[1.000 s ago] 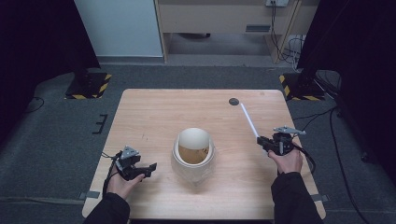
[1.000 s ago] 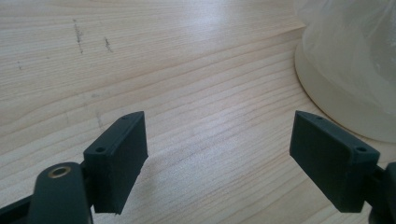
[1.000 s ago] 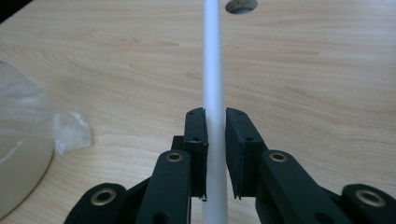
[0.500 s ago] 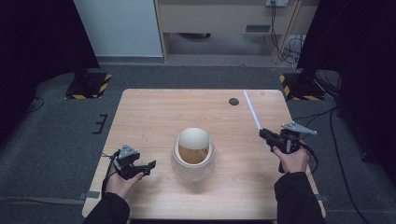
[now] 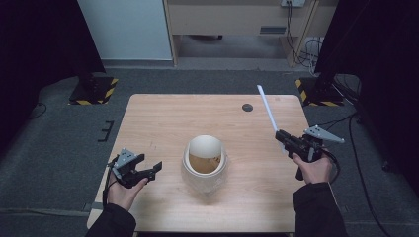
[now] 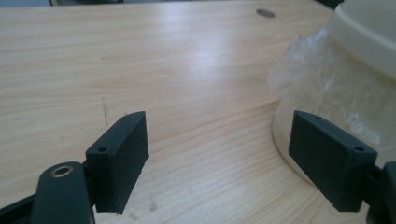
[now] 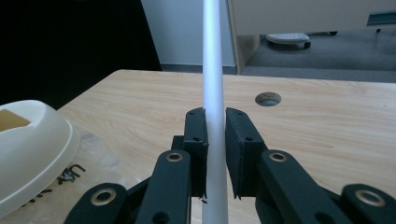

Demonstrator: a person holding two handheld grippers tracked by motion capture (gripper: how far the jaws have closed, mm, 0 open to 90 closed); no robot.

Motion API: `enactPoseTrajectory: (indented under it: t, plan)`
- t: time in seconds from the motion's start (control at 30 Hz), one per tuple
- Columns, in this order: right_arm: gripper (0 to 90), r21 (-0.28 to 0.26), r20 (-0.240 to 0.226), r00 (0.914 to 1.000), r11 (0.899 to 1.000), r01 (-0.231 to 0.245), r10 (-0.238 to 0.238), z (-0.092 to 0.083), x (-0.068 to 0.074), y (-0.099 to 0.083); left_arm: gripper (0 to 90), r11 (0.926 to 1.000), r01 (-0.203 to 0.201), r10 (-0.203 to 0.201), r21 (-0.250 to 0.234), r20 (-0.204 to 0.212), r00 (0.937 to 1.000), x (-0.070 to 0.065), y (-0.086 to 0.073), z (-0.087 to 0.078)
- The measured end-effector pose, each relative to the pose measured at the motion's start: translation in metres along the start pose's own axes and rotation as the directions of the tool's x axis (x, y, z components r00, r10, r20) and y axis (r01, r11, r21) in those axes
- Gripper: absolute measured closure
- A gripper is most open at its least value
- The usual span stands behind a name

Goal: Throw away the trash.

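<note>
on the left, the left gripper (image 5: 150, 169) hovers over the near left part of the table (image 5: 163, 118), its jaws wide apart with nothing between them. in the left gripper view its right pad (image 6: 329, 156) stands just beside the crinkled clear plastic around the cup (image 6: 355, 70), close to it but apart as far as i can tell. the cup (image 5: 205, 163), a pale drink cup with a light lid and a brownish opening in it, stands near the middle of the table, between the two grippers. to the right of it, the right gripper (image 5: 283, 138) is clamped on a white straw (image 5: 267, 112), gripping it near its lower end, so that the straw slants up and away toward the far edge, near the round hole (image 5: 247, 107) in the table. in the right gripper view the straw (image 7: 212, 70) runs straight up between the closed pads.

the step in hand looks like carrying the straw to the cup. the next move probably calls for swinging the straw over the lid, tipping its free end down to meet the opening, while the left gripper closes in to steady the cup wall.
</note>
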State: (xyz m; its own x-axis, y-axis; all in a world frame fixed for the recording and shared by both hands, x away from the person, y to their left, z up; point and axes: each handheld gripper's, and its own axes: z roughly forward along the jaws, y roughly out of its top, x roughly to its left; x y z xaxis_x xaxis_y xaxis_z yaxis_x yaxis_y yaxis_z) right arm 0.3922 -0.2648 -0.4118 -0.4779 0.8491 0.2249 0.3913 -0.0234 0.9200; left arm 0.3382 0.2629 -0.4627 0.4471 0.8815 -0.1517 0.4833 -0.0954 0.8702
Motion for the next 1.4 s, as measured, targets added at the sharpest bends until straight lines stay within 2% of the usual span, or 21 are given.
enactPoseTrajectory:
  t: [0.07,0.17,0.27,0.37,0.4,0.5,0.6,0.63,0.83,1.1,1.17,1.2,1.4]
  plan:
    - [79.4,-0.002,-0.002,1.0000,1.000,0.004,-0.004,-0.001,0.001,0.001,19.4,1.0000,0.001,-0.001,-0.003,0.002,1.0000,0.000,0.002,-0.002]
    - [79.4,-0.015,-0.011,0.9999,1.000,0.009,-0.009,-0.003,0.004,0.004,19.4,0.9995,-0.010,0.010,-0.031,-0.002,1.0000,-0.003,0.007,-0.008]
    - [79.4,-0.033,-0.027,0.9994,0.999,0.020,-0.020,-0.006,0.007,0.007,19.5,0.9960,-0.006,0.007,-0.089,0.010,0.9999,-0.005,0.018,-0.017]
    - [79.4,-0.043,-0.036,0.9991,0.999,0.023,-0.024,-0.007,0.009,0.010,20.0,0.9940,0.002,0.001,-0.109,0.026,0.9997,-0.005,0.024,-0.022]
    - [79.3,-0.057,-0.048,0.9982,0.998,0.033,-0.035,-0.009,0.011,0.012,20.0,0.9908,0.005,-0.001,-0.135,0.030,0.9996,-0.005,0.029,-0.027]
    - [79.3,-0.070,-0.058,0.9974,0.997,0.037,-0.041,-0.011,0.014,0.015,20.0,0.9853,0.016,-0.010,-0.170,0.036,0.9993,-0.005,0.035,-0.033]
    - [79.3,-0.078,-0.064,0.9969,0.996,0.041,-0.046,-0.012,0.016,0.017,20.4,0.9815,0.021,-0.012,-0.190,0.044,0.9990,-0.005,0.039,-0.036]
    - [79.4,-0.087,-0.068,0.9964,0.995,0.045,-0.051,-0.013,0.018,0.019,20.7,0.9773,0.025,-0.015,-0.210,0.053,0.9985,-0.007,0.043,-0.038]
    - [79.4,-0.090,-0.080,0.9943,0.994,0.063,-0.070,-0.014,0.024,0.022,20.8,0.9736,0.021,-0.002,-0.227,0.087,0.9962,-0.014,0.053,-0.038]
    - [79.3,-0.145,-0.141,0.9870,0.988,0.056,-0.077,-0.023,0.033,0.033,21.5,0.9595,0.023,0.014,-0.281,0.129,0.9916,-0.028,0.071,-0.040]
    - [79.3,-0.151,-0.147,0.9861,0.987,0.055,-0.078,-0.024,0.034,0.034,22.0,0.9584,0.022,0.016,-0.285,0.133,0.9910,-0.029,0.072,-0.040]
    - [79.3,-0.161,-0.156,0.9841,0.985,0.061,-0.086,-0.025,0.037,0.036,22.1,0.9550,0.026,0.016,-0.296,0.140,0.9901,-0.032,0.076,-0.040]
    - [79.3,-0.163,-0.174,0.9802,0.984,0.067,-0.095,-0.025,0.043,0.036,22.6,0.9479,0.035,0.019,-0.317,0.163,0.9865,-0.040,0.087,-0.036]
